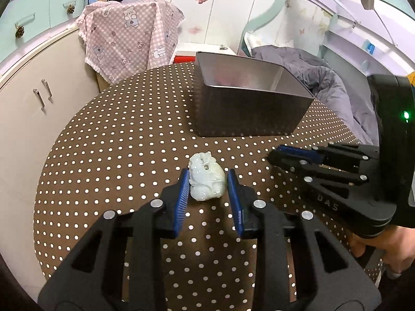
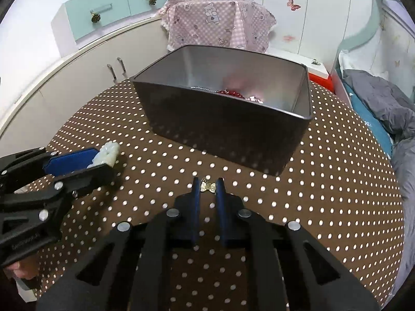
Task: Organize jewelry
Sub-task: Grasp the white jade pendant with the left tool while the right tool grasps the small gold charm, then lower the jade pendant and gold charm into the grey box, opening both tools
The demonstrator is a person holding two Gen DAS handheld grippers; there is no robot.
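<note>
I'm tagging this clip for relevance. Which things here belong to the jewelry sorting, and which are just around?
Job: jade carving between left tool; bow charm between right tool; metal box holding red beads.

Around: pink cloth, grey bedding, cabinet.

A pink checked cloth point(image 1: 129, 36) is draped behind the polka-dotted table point(image 1: 116, 155); white cabinets point(image 1: 39, 103) and rumpled grey bedding point(image 2: 384, 103) are seen.
</note>
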